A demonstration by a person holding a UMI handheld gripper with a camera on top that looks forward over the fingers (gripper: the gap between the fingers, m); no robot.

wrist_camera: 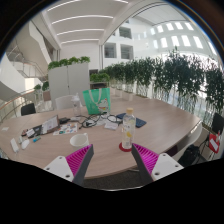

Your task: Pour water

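Observation:
A clear plastic bottle (128, 128) with a pale label stands upright on a red coaster (126, 147) on the oval wooden table (160, 128). It is beyond my fingers, a little right of the middle between them. A white cup (79, 140) sits on the table just beyond my left finger. My gripper (113, 160) is open and empty, with the pink pads (146, 158) spread wide above the table's near edge.
Papers, a dark notebook (134, 122) and small items lie scattered over the far and left part of the table. A green chair (96, 98) stands behind the table. A row of tall plants (170, 75) lines the back right. A black chair (188, 155) is at the right.

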